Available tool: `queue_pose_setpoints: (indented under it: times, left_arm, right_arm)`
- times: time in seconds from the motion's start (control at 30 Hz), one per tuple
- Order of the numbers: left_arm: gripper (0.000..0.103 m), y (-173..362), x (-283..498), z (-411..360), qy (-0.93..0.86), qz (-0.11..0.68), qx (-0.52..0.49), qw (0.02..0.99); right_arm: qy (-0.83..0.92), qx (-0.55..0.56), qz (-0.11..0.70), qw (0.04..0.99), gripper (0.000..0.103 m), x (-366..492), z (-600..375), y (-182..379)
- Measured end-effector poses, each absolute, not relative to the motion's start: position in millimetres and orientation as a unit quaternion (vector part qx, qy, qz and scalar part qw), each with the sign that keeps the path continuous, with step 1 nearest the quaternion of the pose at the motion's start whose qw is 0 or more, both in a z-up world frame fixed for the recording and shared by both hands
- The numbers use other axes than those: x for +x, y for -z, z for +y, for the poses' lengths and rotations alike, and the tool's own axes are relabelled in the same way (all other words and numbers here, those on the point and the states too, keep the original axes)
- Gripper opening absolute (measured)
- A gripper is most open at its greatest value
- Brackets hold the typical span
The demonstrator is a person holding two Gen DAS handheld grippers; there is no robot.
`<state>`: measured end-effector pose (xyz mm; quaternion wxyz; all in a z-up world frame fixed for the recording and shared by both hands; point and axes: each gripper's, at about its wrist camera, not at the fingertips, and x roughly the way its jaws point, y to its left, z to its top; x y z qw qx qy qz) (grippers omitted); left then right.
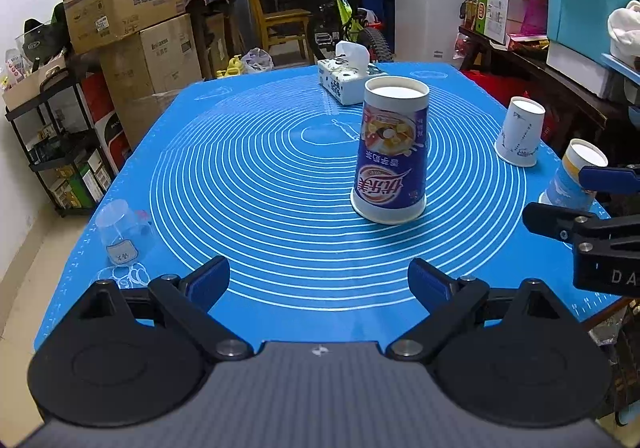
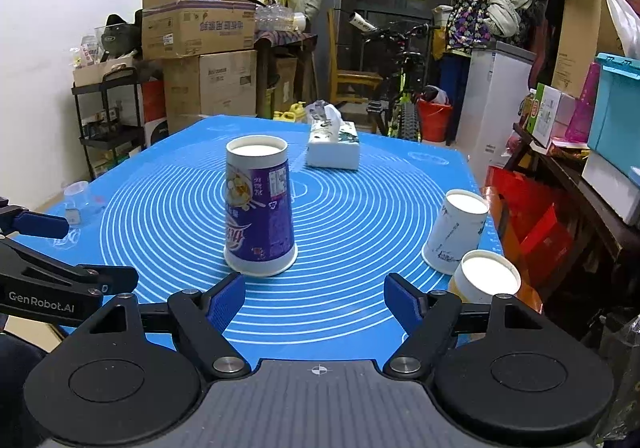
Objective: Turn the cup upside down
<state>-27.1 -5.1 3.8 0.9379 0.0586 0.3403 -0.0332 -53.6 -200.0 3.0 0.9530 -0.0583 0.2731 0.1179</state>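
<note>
A tall purple and white paper cup stands upside down, mouth on the blue mat; it also shows in the right wrist view. My left gripper is open and empty, a little short of the cup. My right gripper is open and empty, just short of the cup and slightly to its right; its fingers show at the right edge of the left wrist view.
Two smaller paper cups stand upside down at the mat's right edge, a white one and a blue and yellow one. A tissue box sits at the far side. A clear plastic cup stands upside down near the left edge.
</note>
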Motion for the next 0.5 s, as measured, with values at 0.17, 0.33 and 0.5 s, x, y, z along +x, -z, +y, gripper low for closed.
queue_pose_setpoints:
  times: [0.17, 0.33, 0.5]
  left_arm:
    - [0.095, -2.4, -29.6, -6.4, 0.034, 0.343, 0.061, 0.937]
    - [0.095, -1.7, -30.3, -6.5, 0.035, 0.345, 0.064, 0.936]
    - [0.095, -1.1, -28.6, -5.5, 0.034, 0.349, 0.061, 0.935]
  right_arm:
    - [-0.123, -0.057, 0.276, 0.951, 0.08, -56.0, -198.3, -2.2]
    - [-0.123, -0.055, 0.279, 0.951, 0.08, -57.1, -198.6, -2.1]
    - [-0.124, -0.052, 0.283, 0.95, 0.08, -57.4, -198.9, -1.1]
